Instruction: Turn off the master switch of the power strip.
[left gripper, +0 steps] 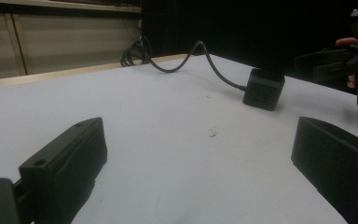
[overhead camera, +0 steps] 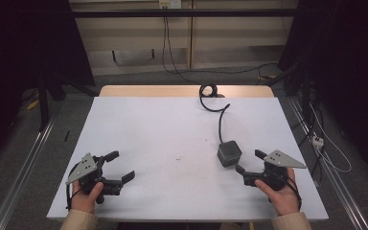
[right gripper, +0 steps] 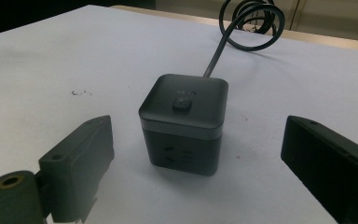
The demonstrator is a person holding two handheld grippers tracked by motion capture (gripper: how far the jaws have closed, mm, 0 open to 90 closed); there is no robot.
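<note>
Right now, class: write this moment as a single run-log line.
left gripper: open, idle | right gripper: open, facing cube socket, not touching | cord: trails to table's far edge

A dark grey plastic cube-shaped power socket (right gripper: 182,123) sits upright on my white bench (right gripper: 51,60), towards its right side. I see a small button on its top face and outlet slots on the near side. Its black cord (right gripper: 216,51) leaves the back and coils at the far edge.
</note>
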